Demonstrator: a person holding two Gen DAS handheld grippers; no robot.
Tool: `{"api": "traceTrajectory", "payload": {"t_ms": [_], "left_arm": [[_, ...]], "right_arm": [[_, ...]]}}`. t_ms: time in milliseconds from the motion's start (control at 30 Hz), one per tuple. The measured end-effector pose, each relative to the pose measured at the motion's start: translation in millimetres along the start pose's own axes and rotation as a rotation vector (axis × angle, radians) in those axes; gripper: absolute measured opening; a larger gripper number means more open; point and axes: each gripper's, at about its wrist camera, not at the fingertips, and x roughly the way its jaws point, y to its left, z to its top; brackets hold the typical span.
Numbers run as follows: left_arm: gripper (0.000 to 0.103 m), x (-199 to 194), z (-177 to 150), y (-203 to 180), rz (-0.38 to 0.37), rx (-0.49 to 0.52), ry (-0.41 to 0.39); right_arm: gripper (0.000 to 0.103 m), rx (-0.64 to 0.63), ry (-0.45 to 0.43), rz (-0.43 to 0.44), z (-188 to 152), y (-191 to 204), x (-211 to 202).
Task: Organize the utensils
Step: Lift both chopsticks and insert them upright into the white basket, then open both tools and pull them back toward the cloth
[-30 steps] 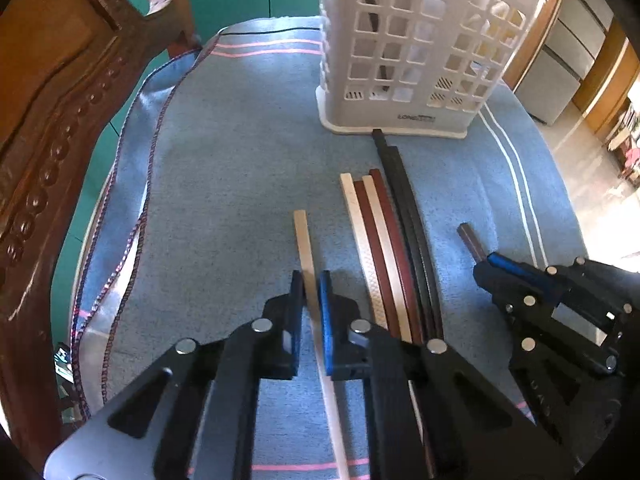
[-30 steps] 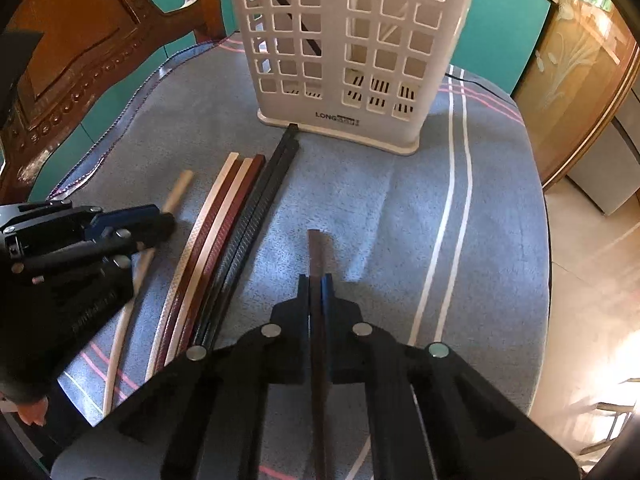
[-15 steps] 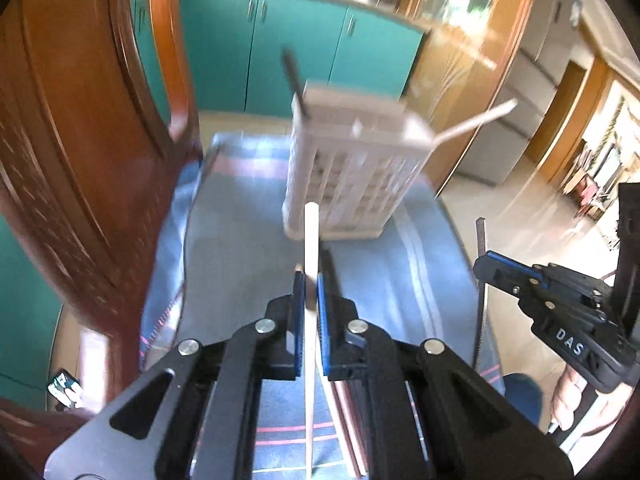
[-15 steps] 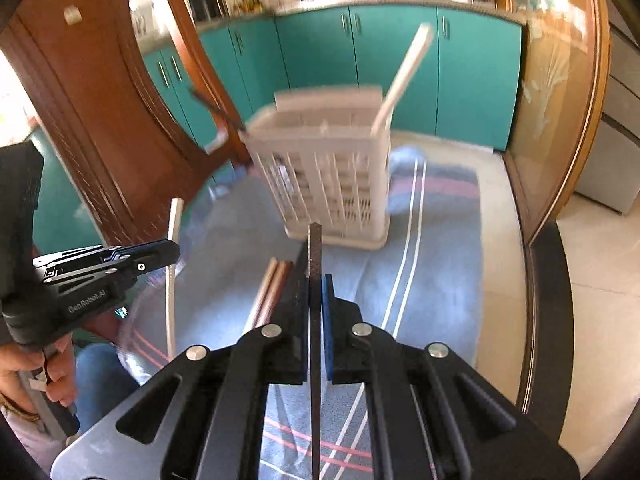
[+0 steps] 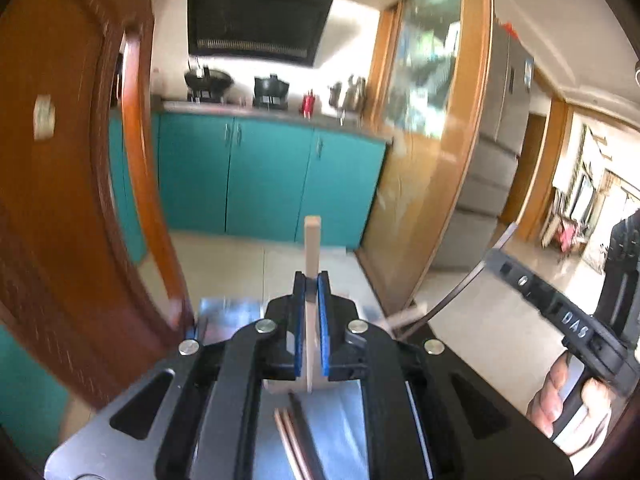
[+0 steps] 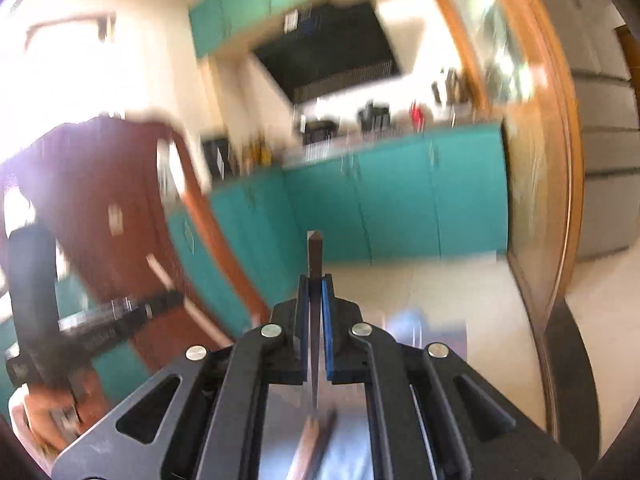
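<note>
Chopsticks, one per gripper: L gripper [image 5: 311, 280] was clamped on a pale chopstick [image 5: 311, 240] standing upright between its blue pads, w/ teal cabinets [image 5: 264, 176] behind. R gripper [image 6: 316, 282] was clamped on a dark chopstick [image 6: 315, 256], also upright. Remaining chopsticks [image 5: 298, 440] lay on the blue cloth [image 5: 344, 432] below both grippers.
</note>
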Motion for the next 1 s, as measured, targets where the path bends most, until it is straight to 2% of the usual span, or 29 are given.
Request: {"api": "traceTrajectory", "payload": {"t_ms": [100,167,300,467,667,800,933,1000], "left_arm": [[0.007,2.9,16.7,-2.1,0.055,0.011,-0.080],[0.007,14.5,19.1,2.4,0.076,-0.004,-0.105],[0.007,43.6,19.7,12.2,0.087,-0.058,-0.068],[0.007,54.7,22.5,13.0,0.121,-0.053,-0.104],[0.007,60.5,22.5,21.8,0.147,-0.092,-0.130],[0.007,53.1,28.3,25.8,0.131,-0.130,-0.165],[0.007,54.4,27.3,19.3,0.135,-0.120,-0.170],[0.007,63.1,17.4,13.4,0.143,-0.095,-0.148]], "right_arm": [[0.007,-0.011,-0.126,-0.089,22.9,3.7,5.6],[0.007,-0.016,-0.150,-0.122,25.6,0.6,16.8],[0.007,-0.027,-0.093,-0.154,14.3,-6.6,49.6],[0.007,-0.050,-0.002,-0.189,-19.1,-18.5,80.0],[0.007,-0.042,0.062,-0.188,-50.9,-24.3,85.4],[0.007,-0.015,0.094,-0.191,-69.0,-30.7,86.0],[0.007,0.012,0.135,-0.178,-77.3,-36.5,89.7],[0.016,0.021,0.153,-0.182,-83.4,-37.7,87.6]]}}
